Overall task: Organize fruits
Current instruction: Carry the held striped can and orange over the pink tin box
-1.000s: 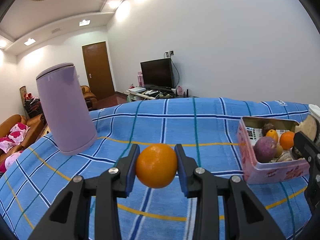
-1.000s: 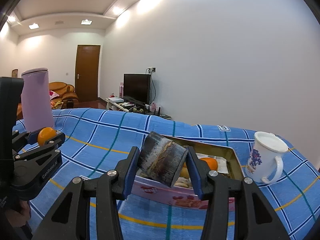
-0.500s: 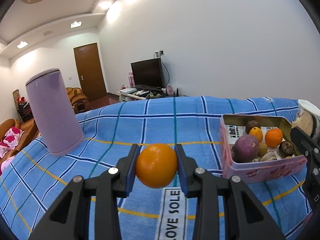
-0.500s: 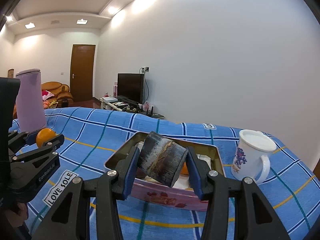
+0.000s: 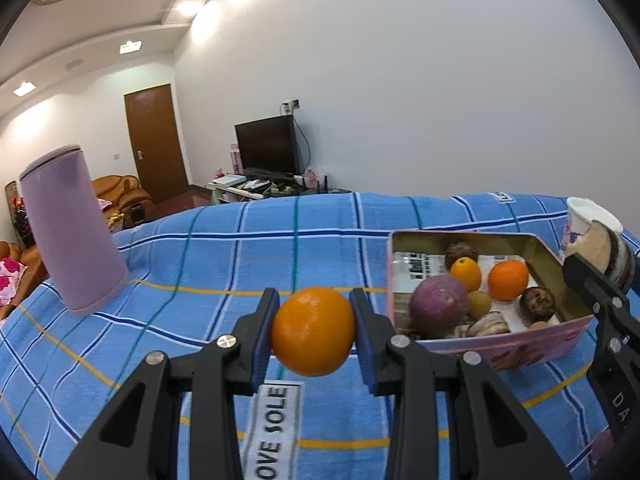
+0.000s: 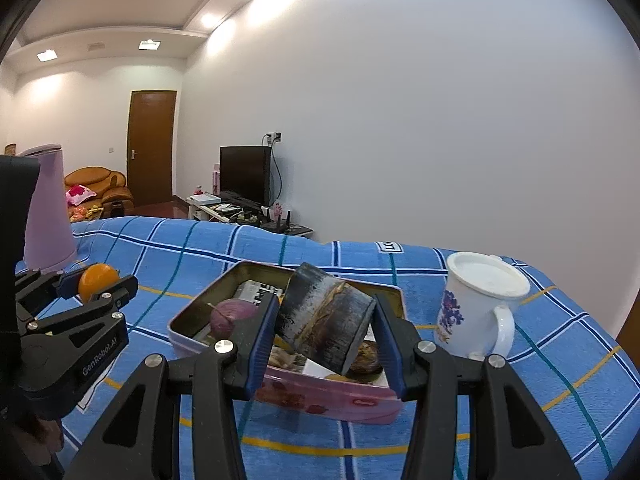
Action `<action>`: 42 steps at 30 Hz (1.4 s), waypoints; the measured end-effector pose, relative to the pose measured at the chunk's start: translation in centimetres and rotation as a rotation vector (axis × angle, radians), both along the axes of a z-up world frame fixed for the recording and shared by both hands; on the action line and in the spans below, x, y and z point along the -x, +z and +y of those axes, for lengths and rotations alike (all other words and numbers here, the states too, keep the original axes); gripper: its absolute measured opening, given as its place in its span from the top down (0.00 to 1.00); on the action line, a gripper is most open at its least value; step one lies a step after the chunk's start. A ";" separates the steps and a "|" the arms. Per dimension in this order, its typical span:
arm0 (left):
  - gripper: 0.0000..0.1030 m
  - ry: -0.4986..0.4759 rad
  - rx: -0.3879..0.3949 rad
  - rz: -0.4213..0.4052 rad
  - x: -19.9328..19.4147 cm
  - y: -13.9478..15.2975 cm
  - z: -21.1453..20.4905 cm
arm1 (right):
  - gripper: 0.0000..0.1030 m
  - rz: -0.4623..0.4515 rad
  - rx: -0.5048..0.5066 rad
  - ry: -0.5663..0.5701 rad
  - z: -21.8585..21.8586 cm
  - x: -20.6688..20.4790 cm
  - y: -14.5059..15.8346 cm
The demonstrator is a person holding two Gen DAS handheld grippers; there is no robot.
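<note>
"OVE SOLE" on tablecloth label [image 5: 272,420] (first letter hidden), "GenRobot.AI" on left gripper [image 6: 86,280]

Bright ceiling lights, fisheye-warped edges

A round, glossy orange fruit [image 5: 313,331] hung above the cloth, left of an open pink rectangular tin [image 5: 516,350] that held a purple round fruit [image 5: 439,304], two small oranges [image 5: 508,280] and brown pieces.
</note>
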State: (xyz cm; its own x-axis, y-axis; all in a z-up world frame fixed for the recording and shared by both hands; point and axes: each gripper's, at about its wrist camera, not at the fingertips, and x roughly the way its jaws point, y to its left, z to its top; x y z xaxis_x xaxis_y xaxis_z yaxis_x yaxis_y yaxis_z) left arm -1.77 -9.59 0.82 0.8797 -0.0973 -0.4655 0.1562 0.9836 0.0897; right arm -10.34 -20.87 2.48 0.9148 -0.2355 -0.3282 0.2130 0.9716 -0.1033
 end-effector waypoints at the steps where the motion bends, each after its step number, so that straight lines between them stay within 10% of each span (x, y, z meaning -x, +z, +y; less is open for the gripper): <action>1: 0.63 -0.008 0.002 0.004 -0.1 0.0 -0.3 | 0.52 0.000 -0.001 -0.003 -0.1 0.0 0.0; 42: 0.63 -0.172 0.117 0.057 -4.8 0.9 -6.9 | 0.52 0.083 -0.077 -0.139 -5.3 -1.5 0.4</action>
